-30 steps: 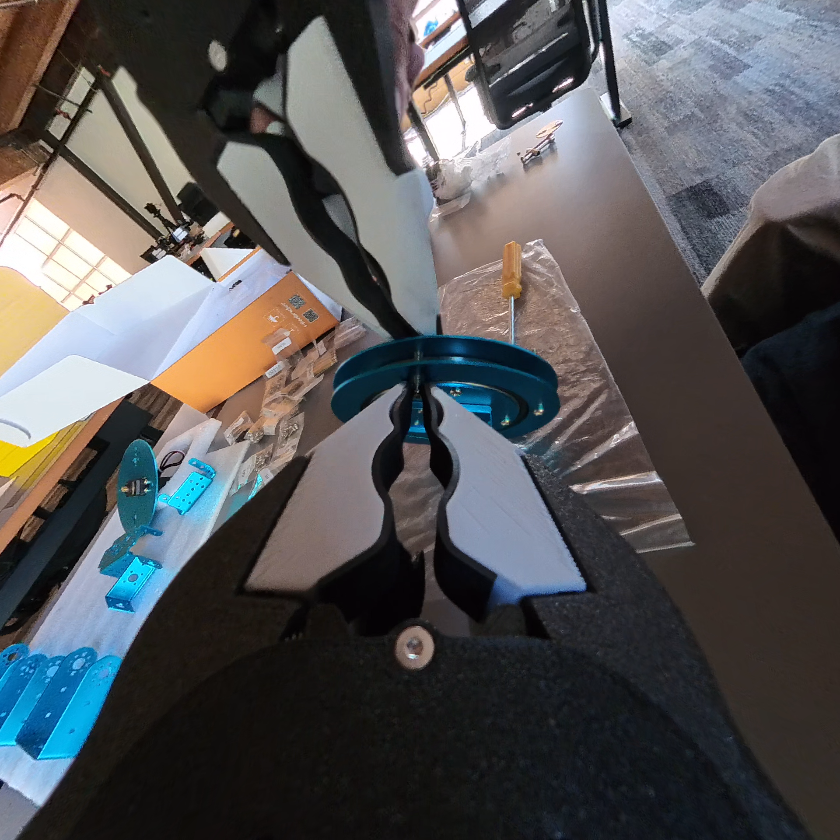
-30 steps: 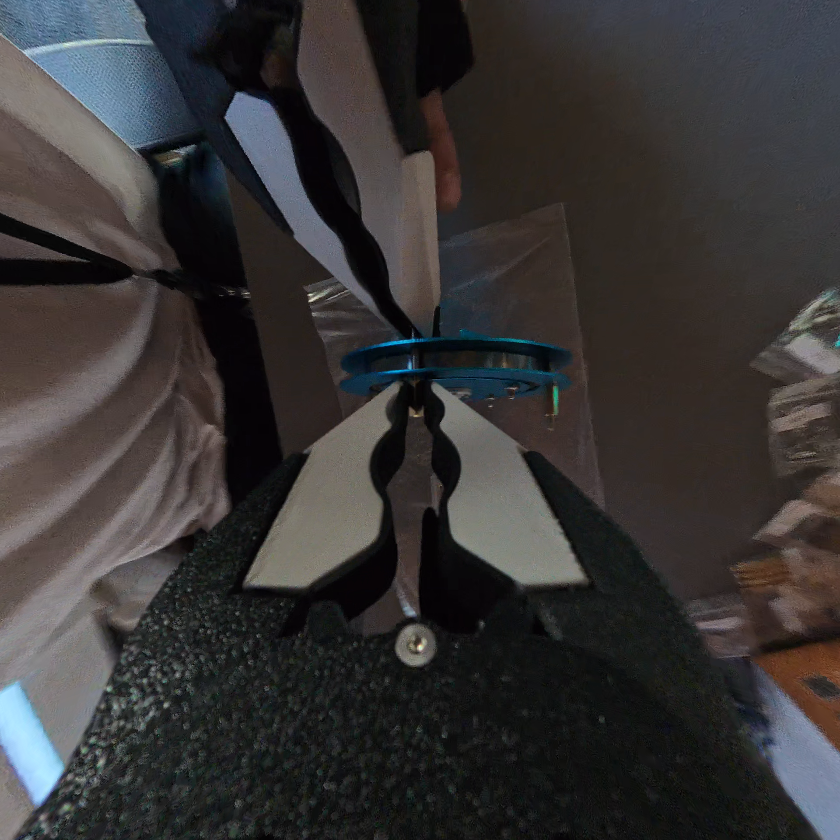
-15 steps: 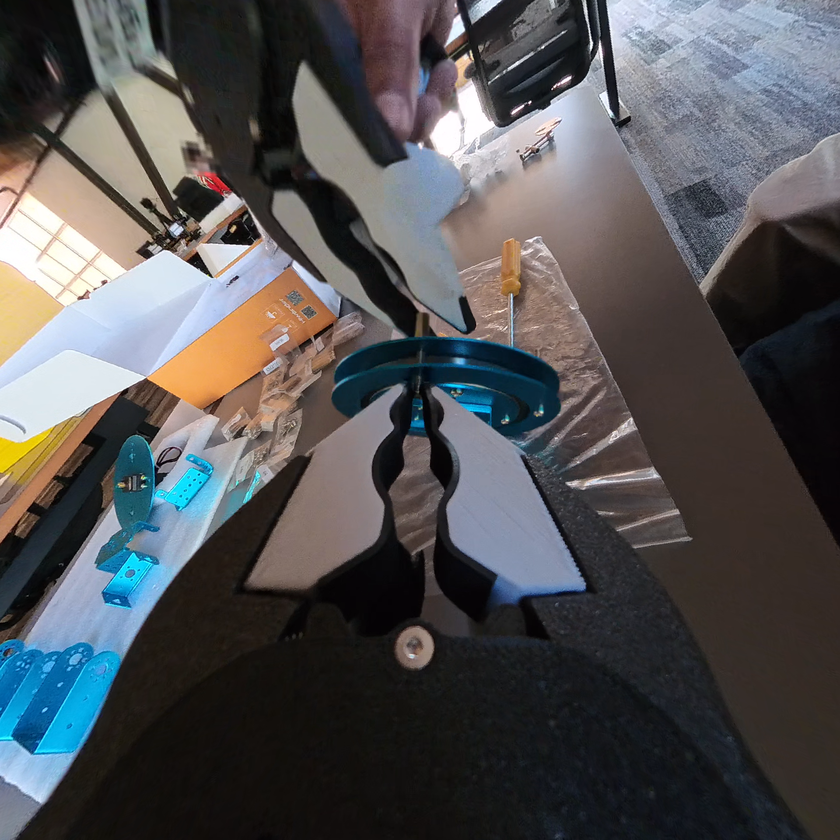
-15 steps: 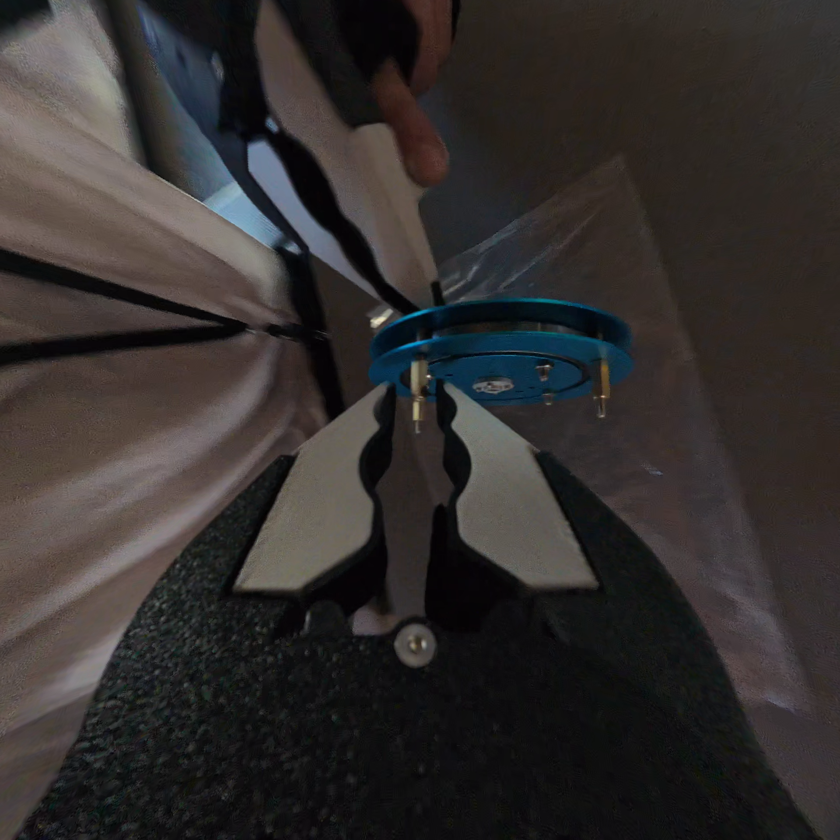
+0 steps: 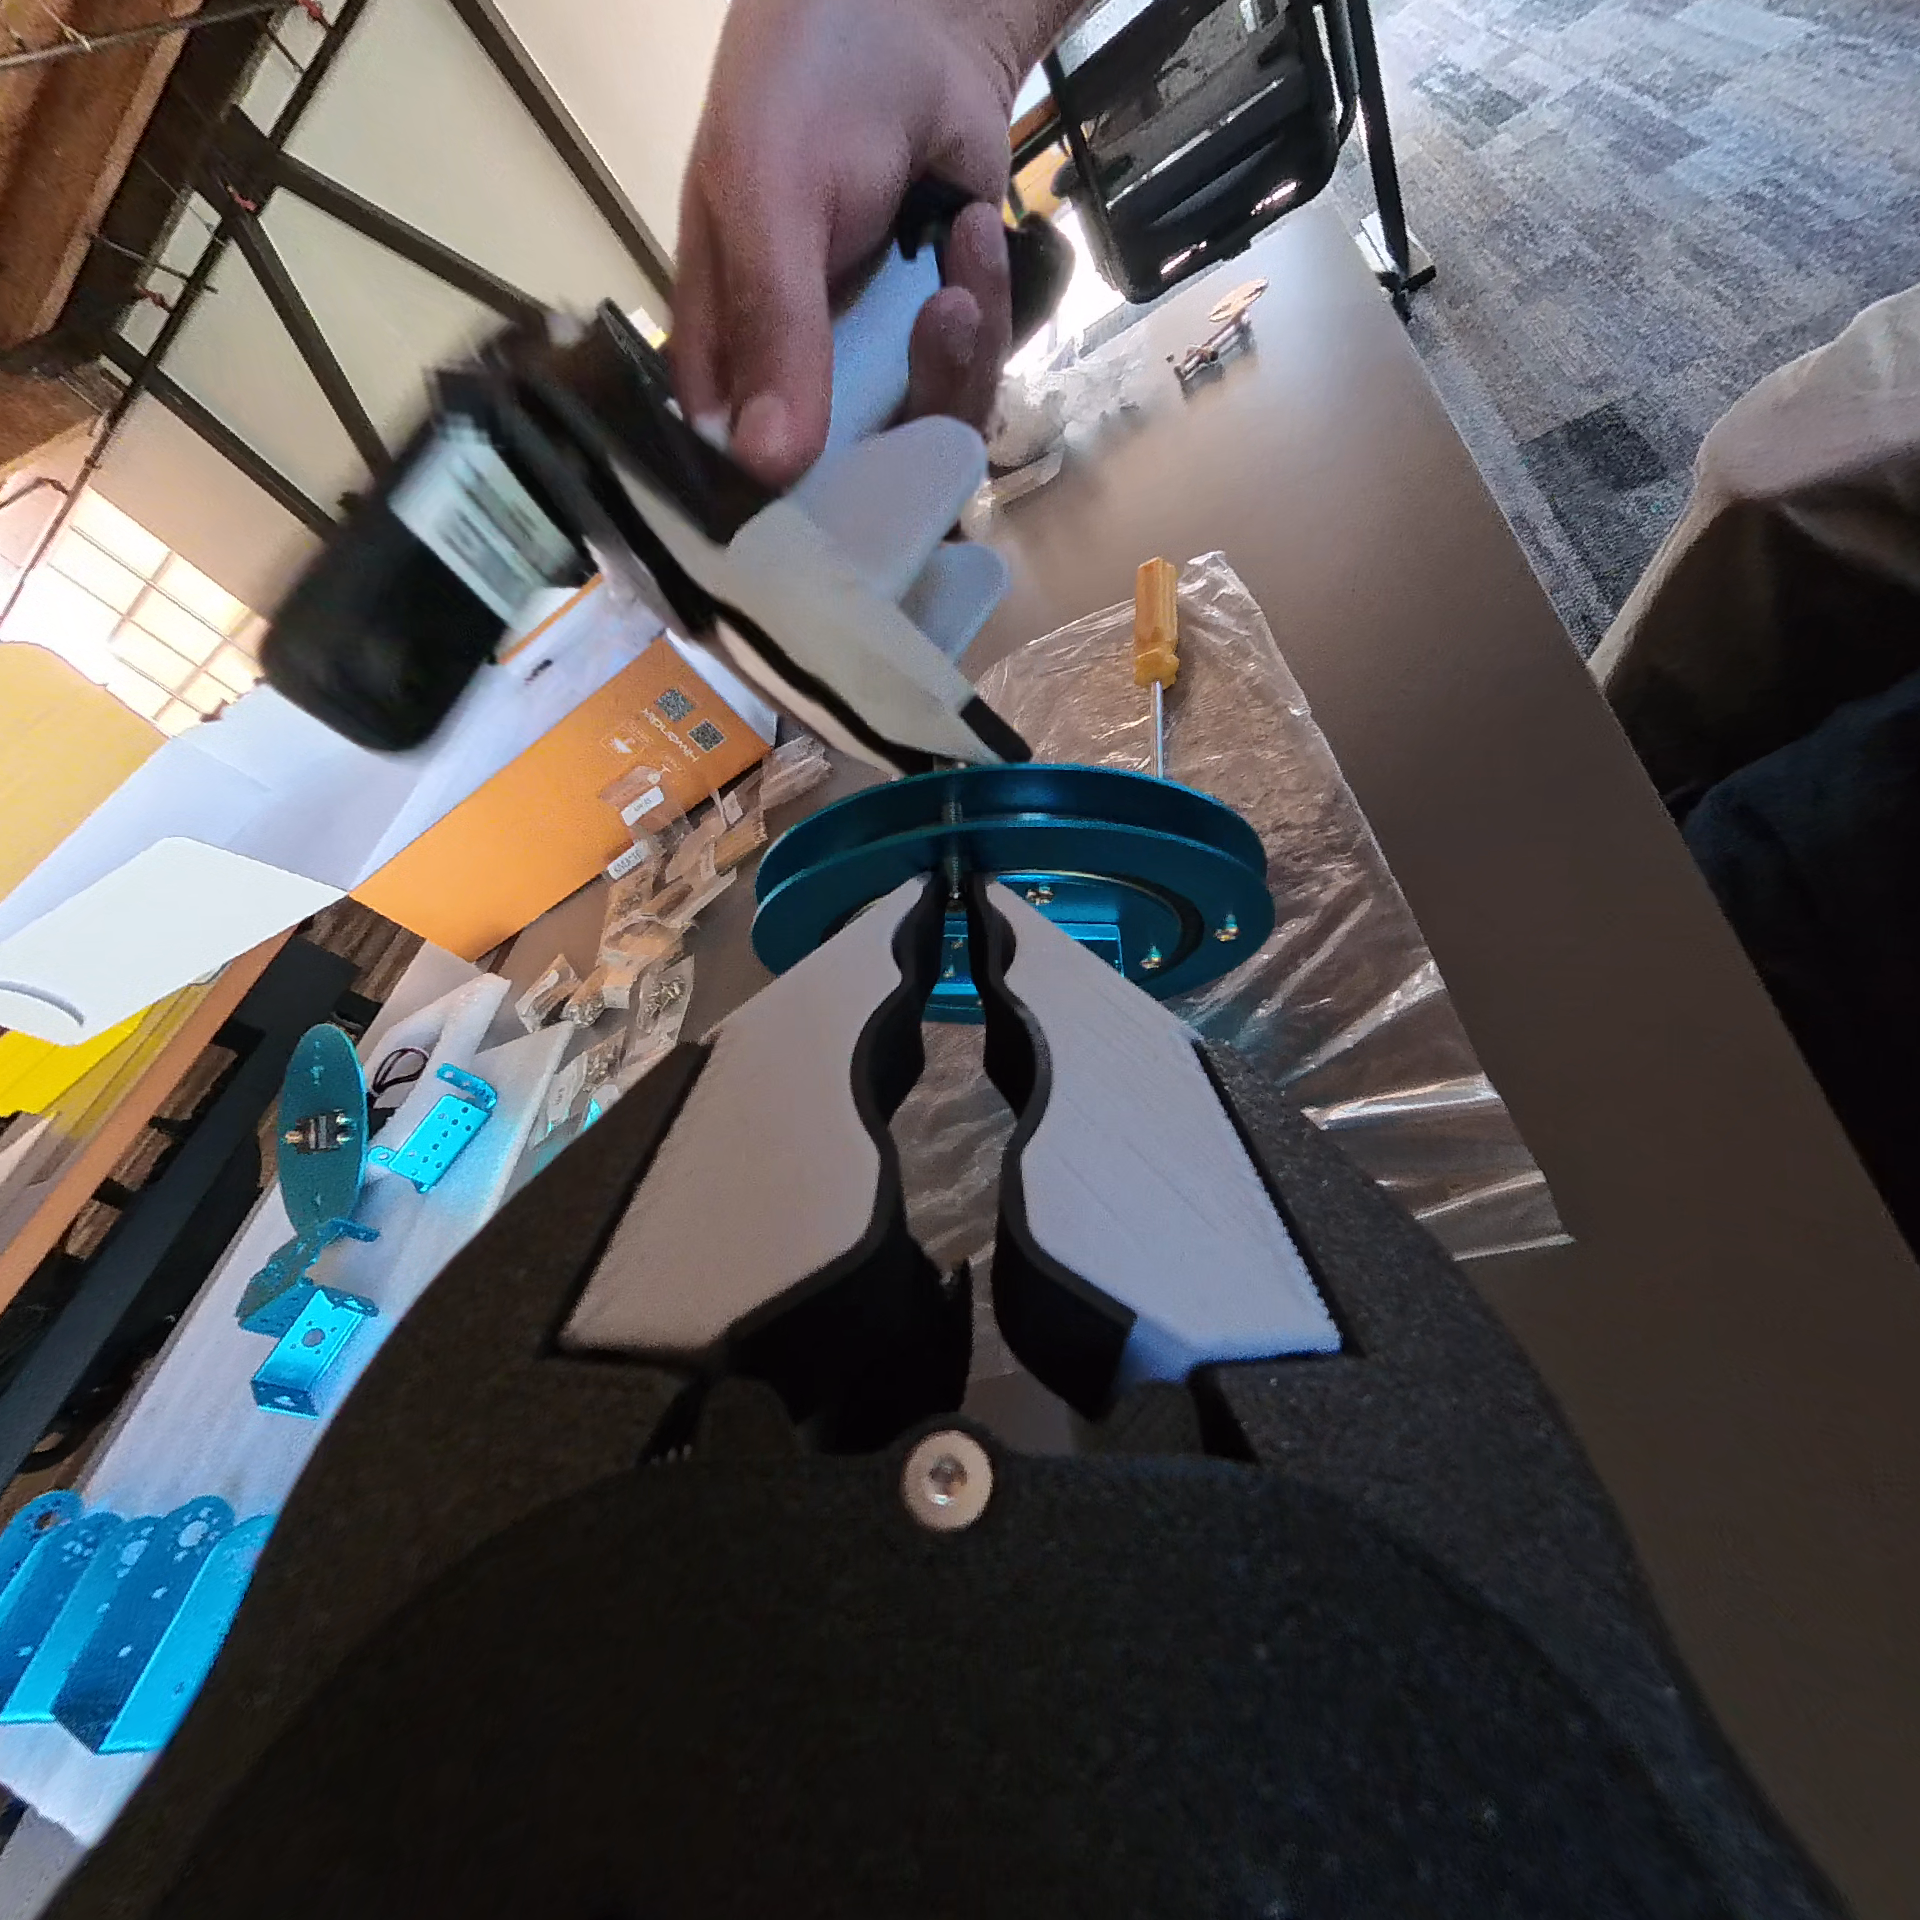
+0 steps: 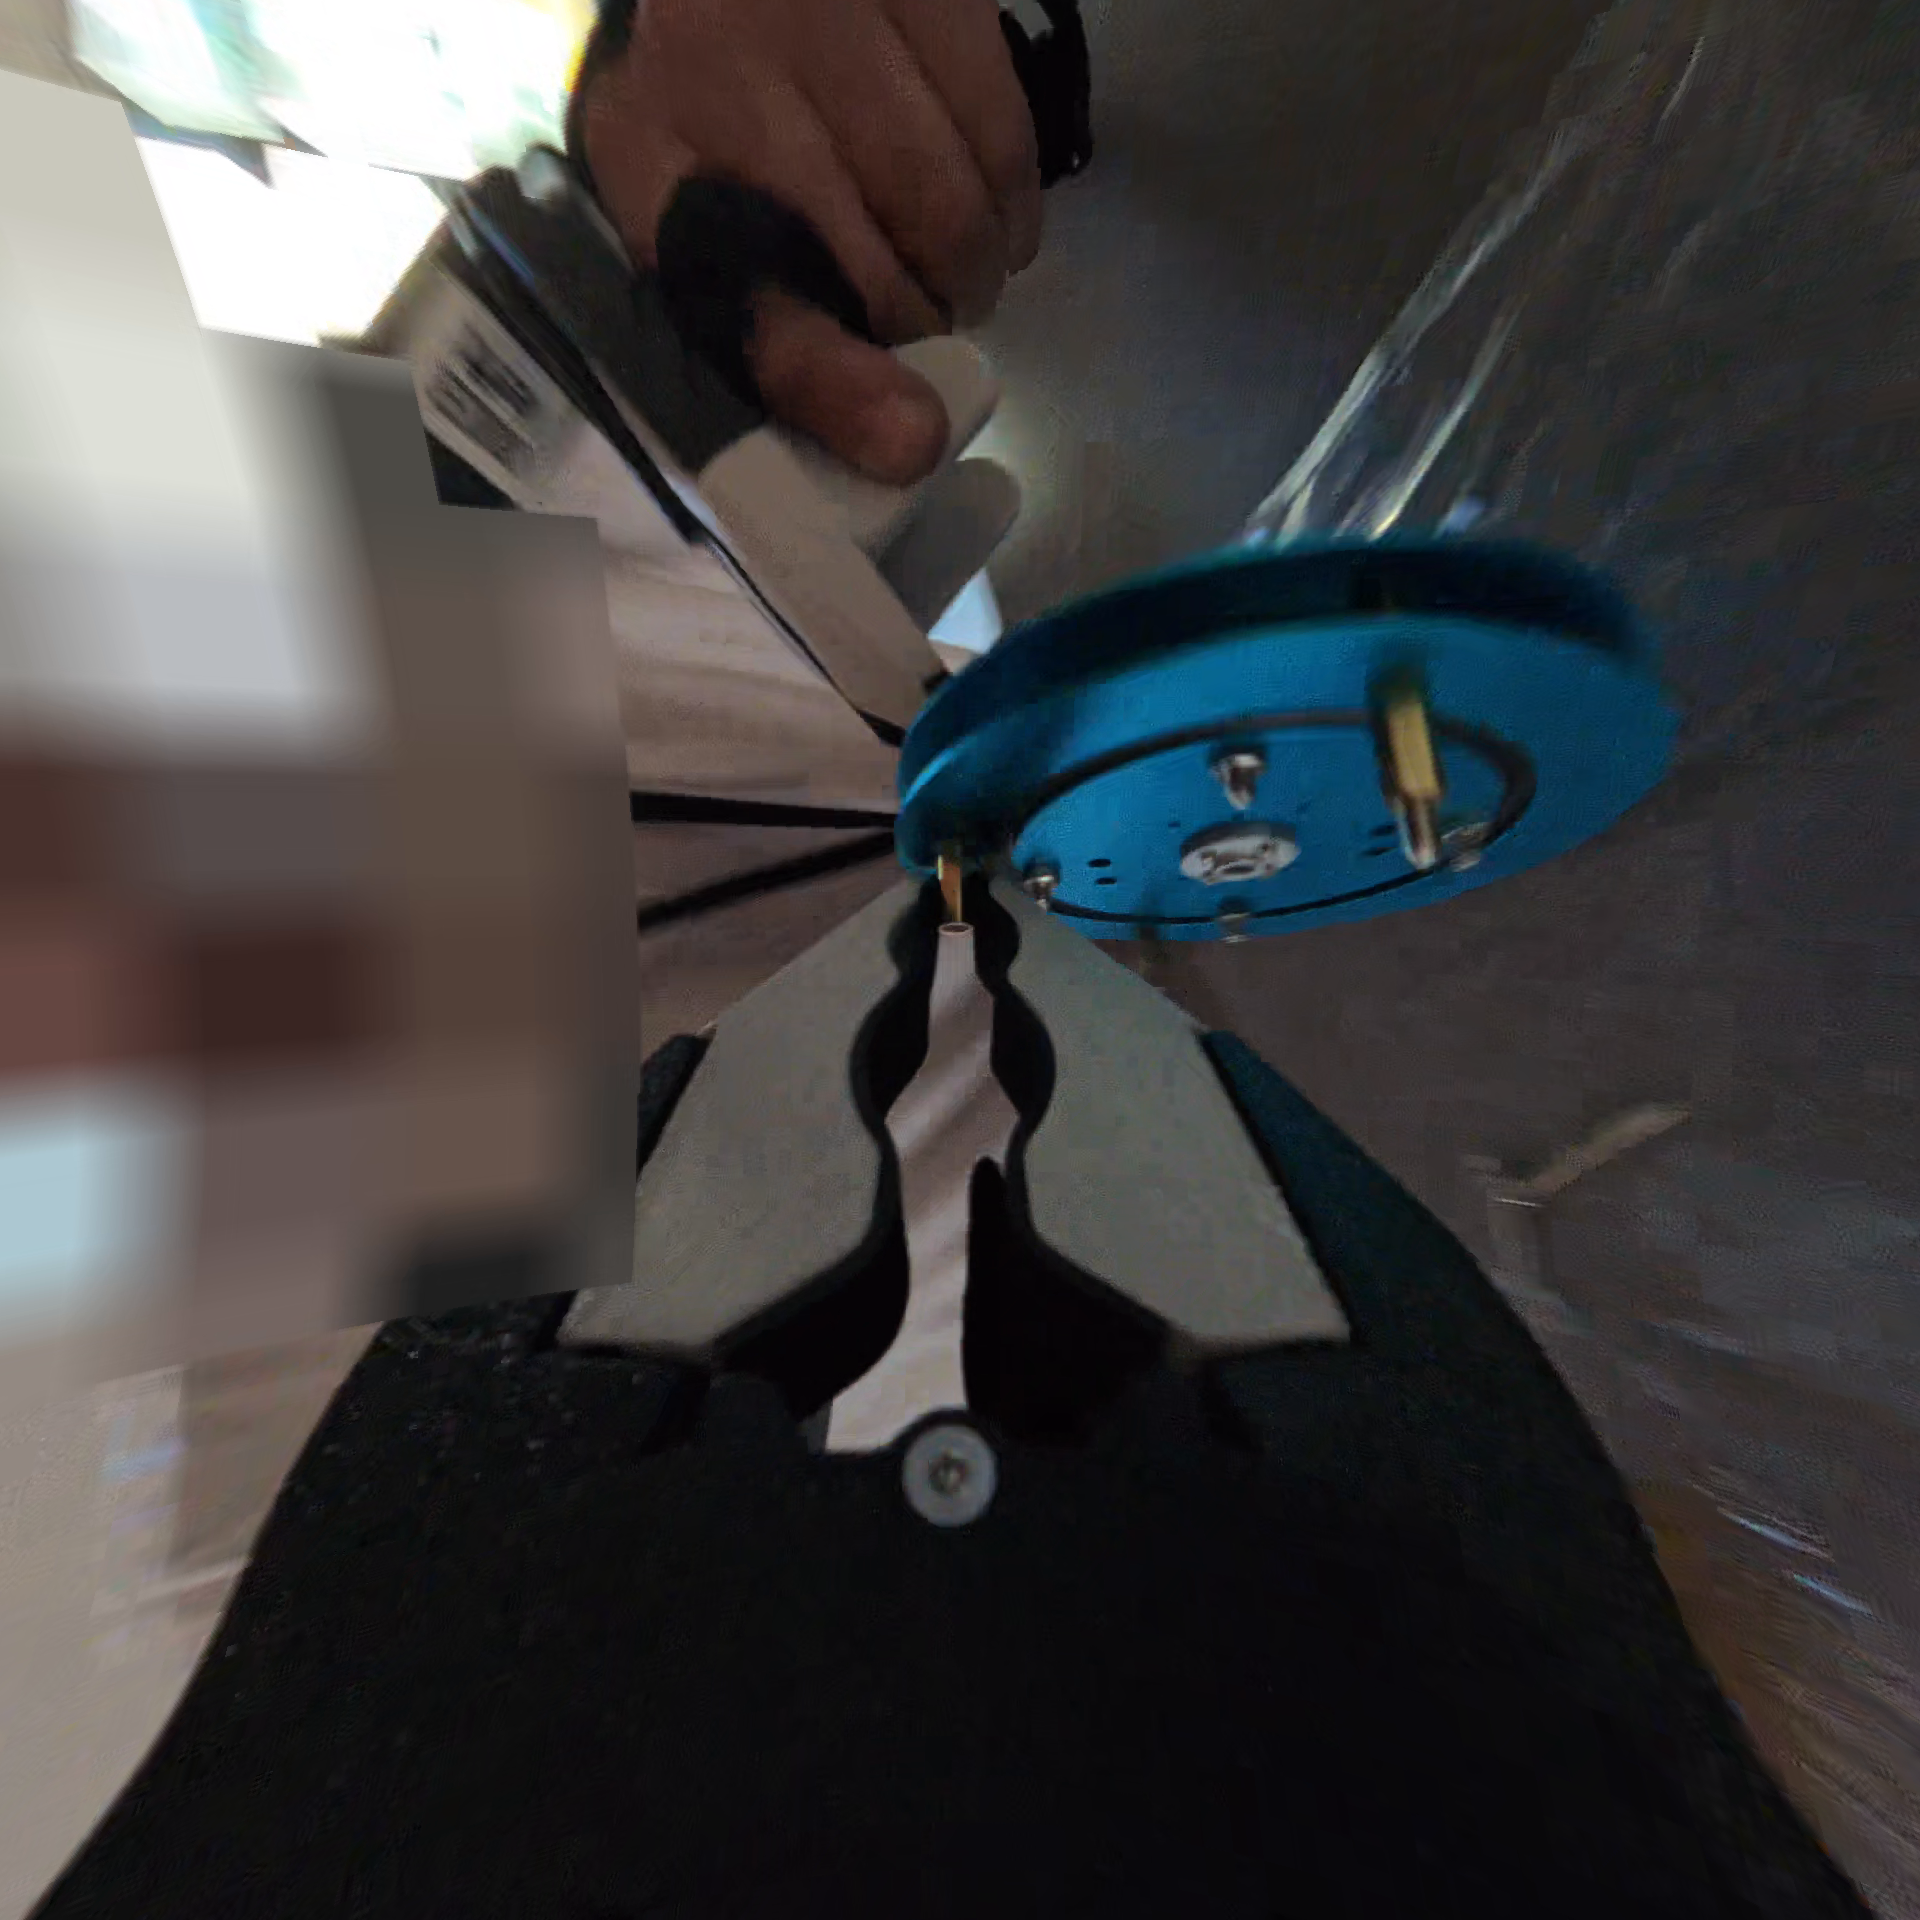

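Observation:
A blue double-disc assembly (image 5: 1039,831) is held above a clear plastic bag (image 5: 1351,1039) on the brown table (image 5: 1455,520). My left gripper (image 5: 956,894) is shut on a threaded post at the disc's near rim. My right gripper (image 5: 992,743), held by a hand (image 5: 862,208), reaches the same rim spot from above and the left. In the right wrist view the disc's underside (image 6: 1299,748) shows. My right gripper (image 6: 954,914) is shut on a brass standoff (image 6: 952,891) at the rim. A second standoff (image 6: 1408,769) sticks out. The left gripper (image 6: 920,696) meets the rim from the far side.
A yellow-handled screwdriver (image 5: 1153,623) lies on the bag behind the disc. Blue brackets (image 5: 312,1143) and flat blue parts (image 5: 104,1610) lie on white foam at left. Small hardware bags (image 5: 644,935) and an orange box (image 5: 582,769) sit beyond. A chair (image 5: 1195,135) stands at the table's far end. My two grippers' fingertips are within a few centimetres of each other.
My right gripper has swung down and sideways around the rim, still shut, so its view now looks up at the disc's underside. My left gripper and the disc have stayed put.

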